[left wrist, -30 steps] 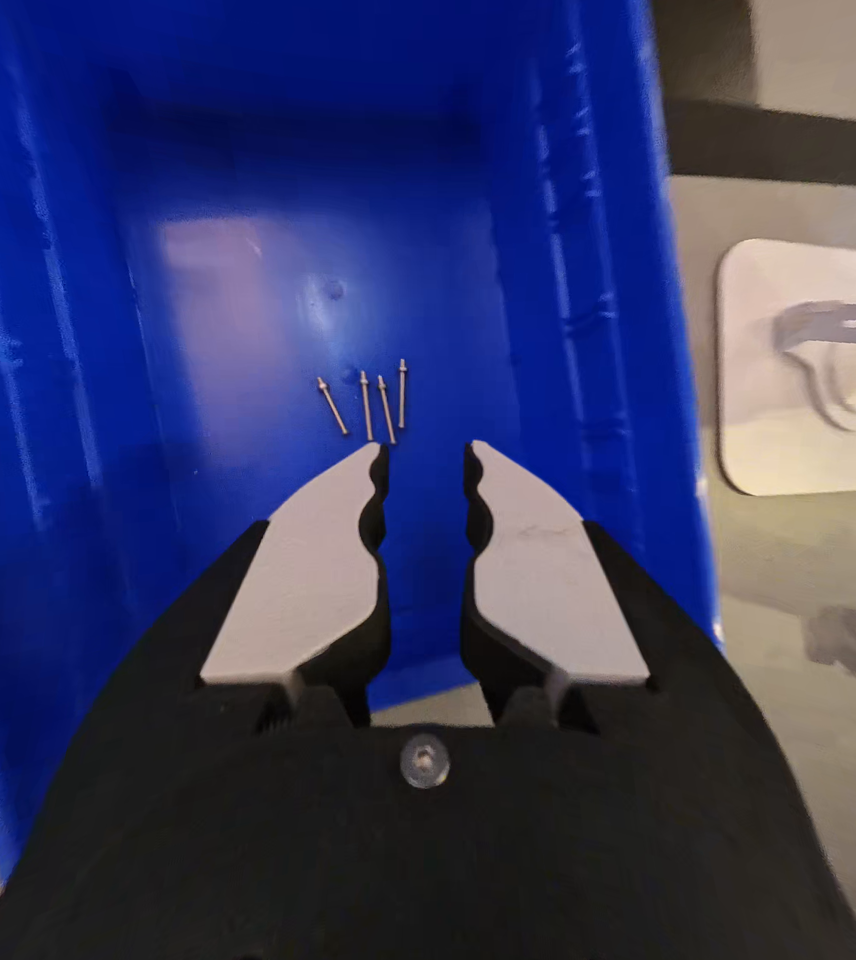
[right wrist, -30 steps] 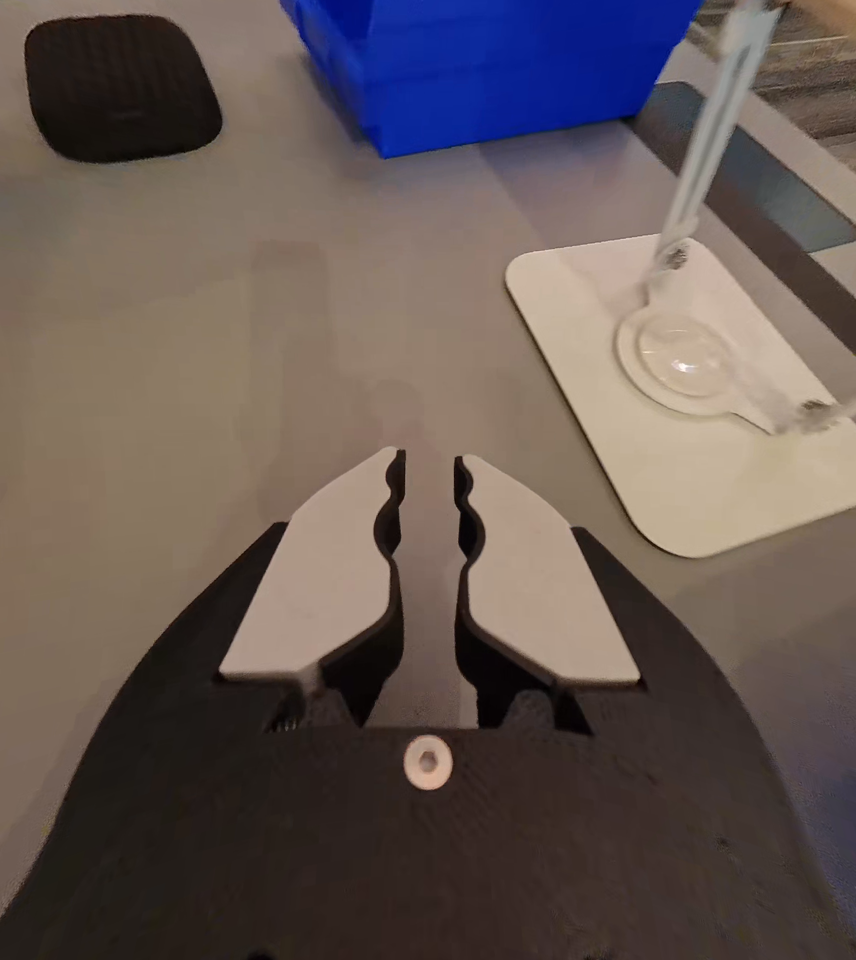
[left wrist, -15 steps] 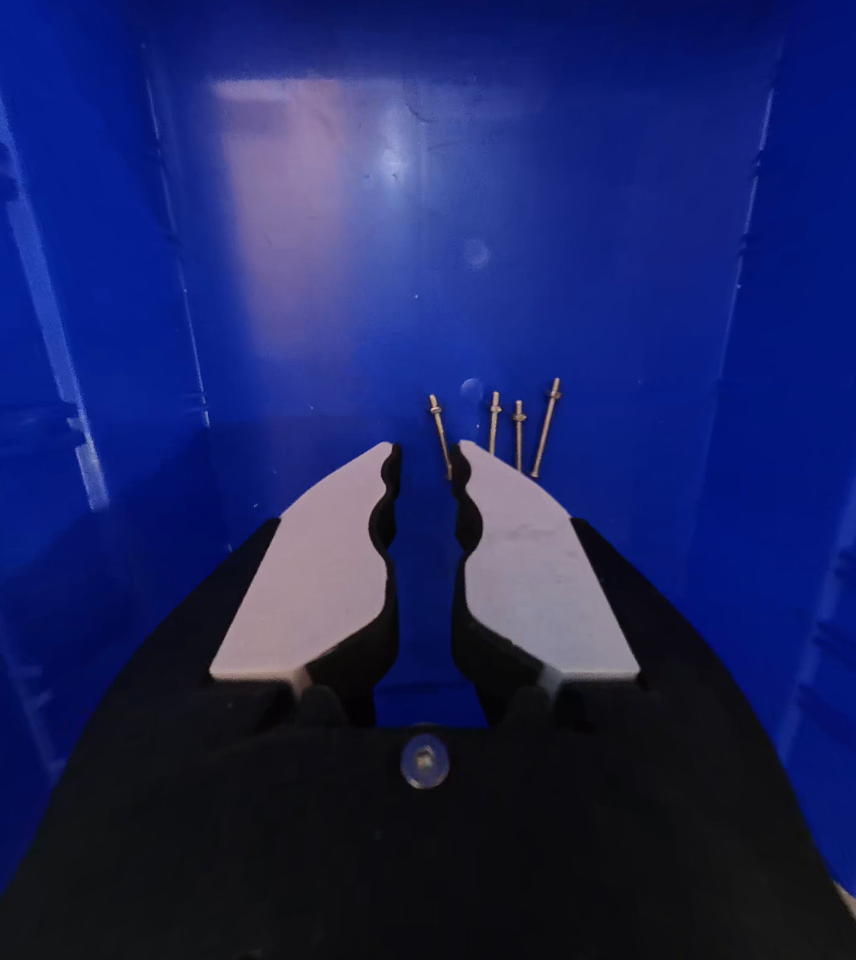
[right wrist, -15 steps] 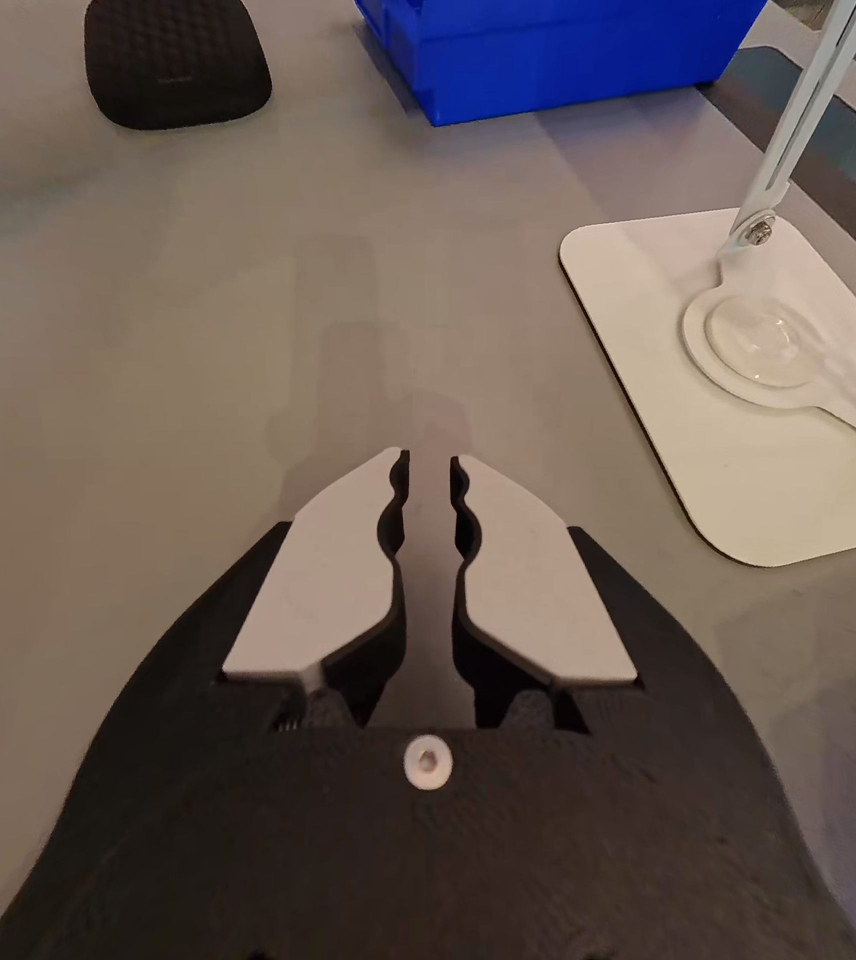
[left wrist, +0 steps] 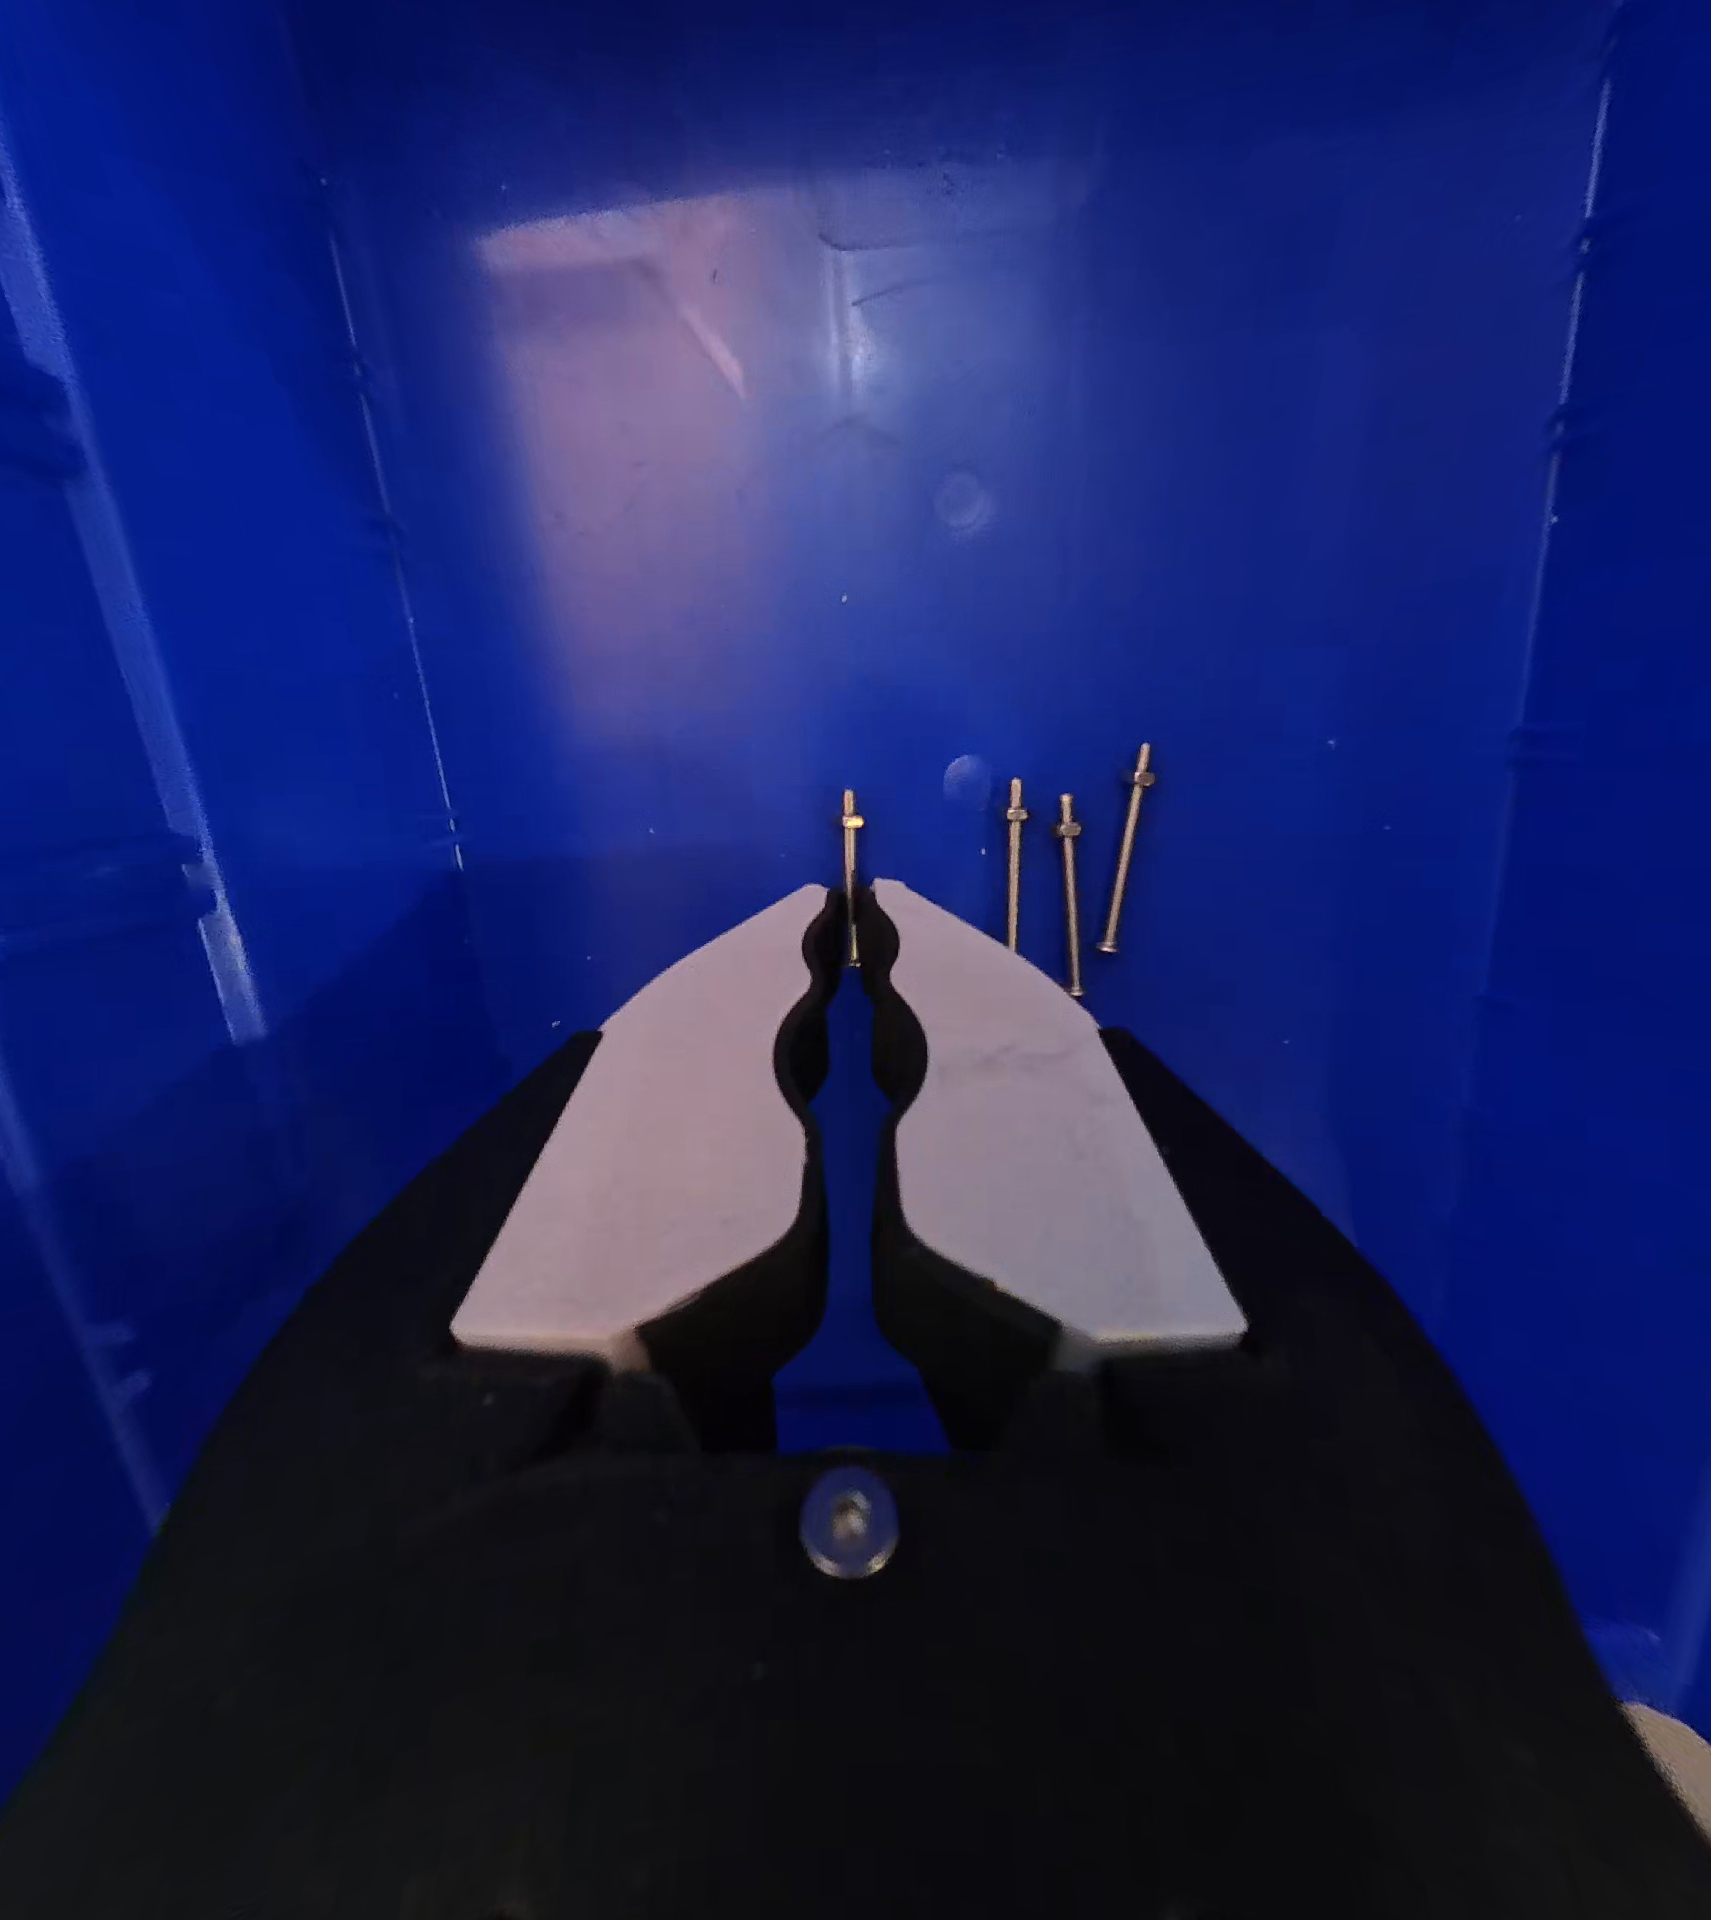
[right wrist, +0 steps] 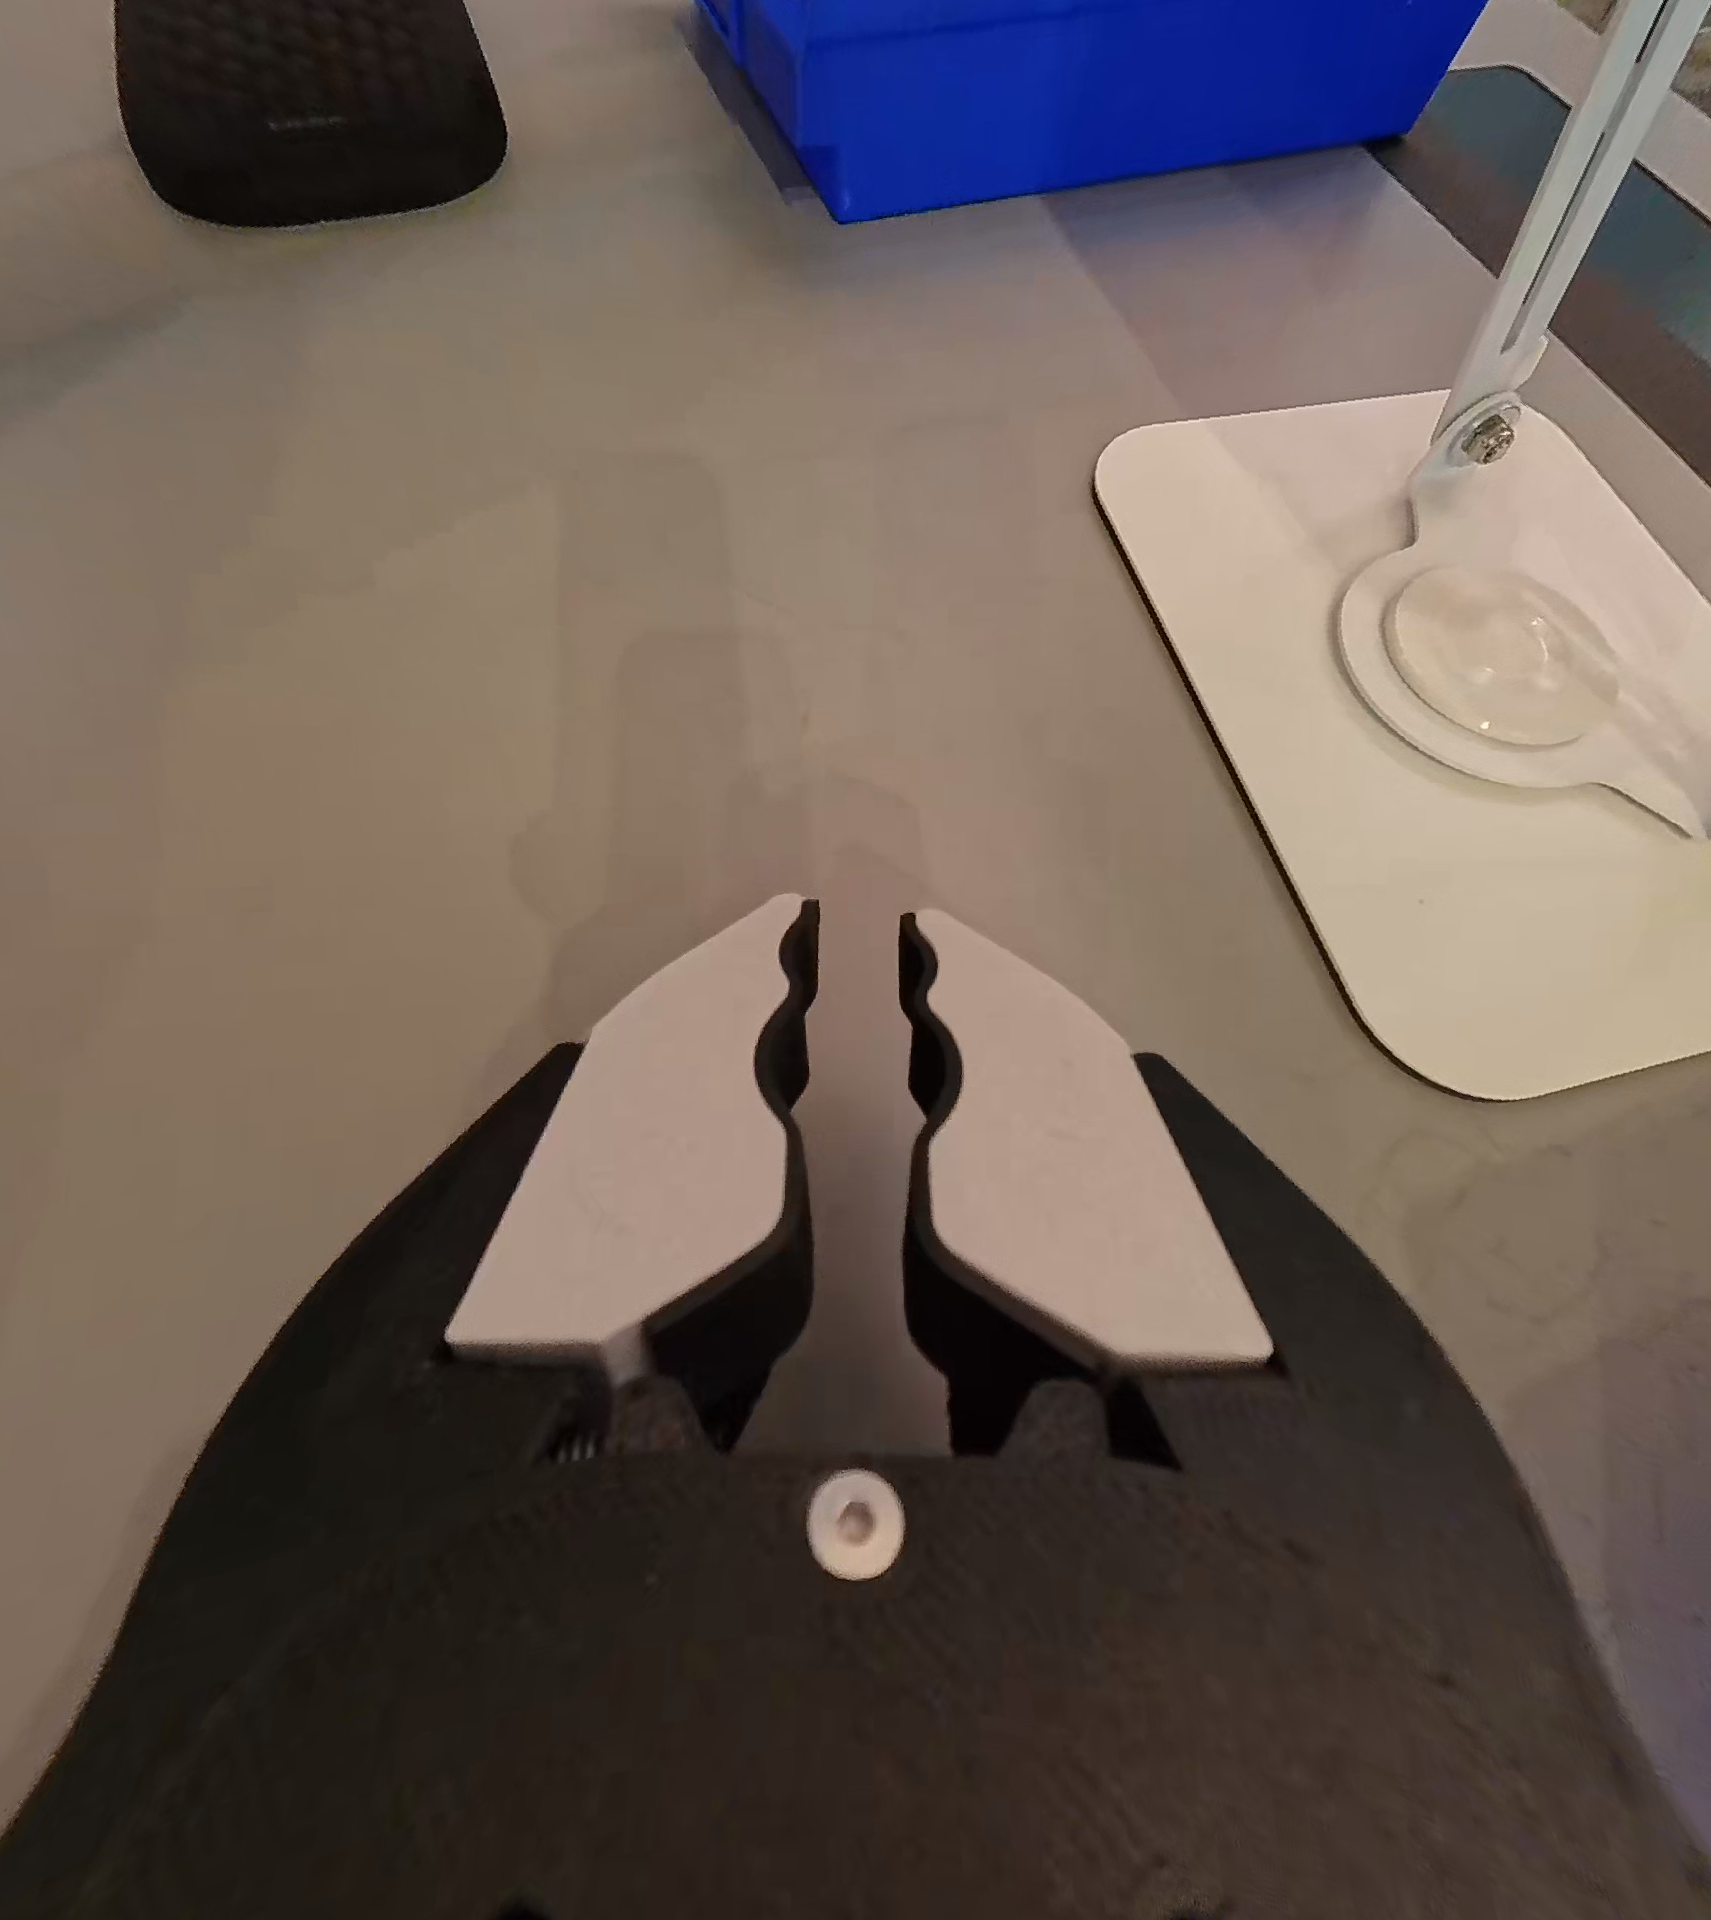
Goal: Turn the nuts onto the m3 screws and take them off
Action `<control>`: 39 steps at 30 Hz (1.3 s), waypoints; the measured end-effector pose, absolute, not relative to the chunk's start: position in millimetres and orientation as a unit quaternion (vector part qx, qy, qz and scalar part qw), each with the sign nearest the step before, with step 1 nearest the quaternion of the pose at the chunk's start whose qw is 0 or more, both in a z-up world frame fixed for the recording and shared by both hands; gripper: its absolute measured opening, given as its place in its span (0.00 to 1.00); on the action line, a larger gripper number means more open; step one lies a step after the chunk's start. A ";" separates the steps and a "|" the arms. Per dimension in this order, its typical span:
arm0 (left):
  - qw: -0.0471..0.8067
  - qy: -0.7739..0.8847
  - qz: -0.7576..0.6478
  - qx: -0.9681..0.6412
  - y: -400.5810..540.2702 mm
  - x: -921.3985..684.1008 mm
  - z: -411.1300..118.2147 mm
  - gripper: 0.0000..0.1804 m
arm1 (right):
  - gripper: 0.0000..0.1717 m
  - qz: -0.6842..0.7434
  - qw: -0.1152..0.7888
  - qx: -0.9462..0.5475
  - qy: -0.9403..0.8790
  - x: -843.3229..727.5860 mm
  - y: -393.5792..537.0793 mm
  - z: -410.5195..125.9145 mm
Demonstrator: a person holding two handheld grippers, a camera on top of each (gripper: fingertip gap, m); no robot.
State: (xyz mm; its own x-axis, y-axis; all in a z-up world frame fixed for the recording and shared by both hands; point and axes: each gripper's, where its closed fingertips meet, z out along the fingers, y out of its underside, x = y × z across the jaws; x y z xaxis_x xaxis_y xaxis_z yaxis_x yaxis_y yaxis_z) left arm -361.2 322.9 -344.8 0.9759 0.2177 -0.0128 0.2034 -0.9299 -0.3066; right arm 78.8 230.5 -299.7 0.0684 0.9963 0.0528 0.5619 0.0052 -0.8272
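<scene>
With our left tool (left wrist: 852,896) pinched at its very tips on one thin bolt (left wrist: 850,868) inside the blue bin (left wrist: 207,727), we risk it slipping or twisting out, while our right tool (right wrist: 856,909) hangs narrowly parted, empty, over the counter (right wrist: 311,675).

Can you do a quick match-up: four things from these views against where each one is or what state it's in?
Things:
1. left hand-held gripper
2. right hand-held gripper
3. three loose bolts
4. black pad

Places or states:
A. lying side by side on the floor of the blue bin
B. on the grey table, far left, beside the bin
C. fingers closed around a thin bolt inside the bin
D. fingers apart with nothing between them, above bare table

Pairs: 1-C, 2-D, 3-A, 4-B
</scene>
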 end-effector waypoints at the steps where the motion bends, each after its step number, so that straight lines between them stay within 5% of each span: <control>1: 0.153 -0.102 0.027 -0.983 322.9 -361.1 -344.8 0.02 | 0.09 0.303 0.358 -0.638 -0.611 79.0 230.9 -300.0; 8: 0.215 -0.086 0.039 -0.972 325.3 -360.3 -328.9 0.02 | 0.11 0.304 0.363 -0.640 -0.605 81.4 235.6 -299.8; 15: 0.419 -0.038 -0.038 -0.907 301.0 -302.9 -225.2 0.01 | 0.12 0.348 0.374 -0.634 -0.581 79.5 236.9 -286.3; 21: 0.579 0.061 -0.181 -0.792 246.6 -159.5 -152.5 0.01 | 0.16 0.503 0.400 -0.593 -0.485 69.7 230.3 -210.8; 28: 0.639 0.139 -0.307 -0.691 229.8 -18.5 -150.3 0.01 | 0.26 0.554 0.415 -0.549 -0.468 36.6 224.9 -149.8; 39: 0.646 0.257 -0.369 -0.617 214.3 72.5 -147.3 0.01 | 0.39 0.608 0.408 -0.537 -0.420 29.7 237.2 -140.0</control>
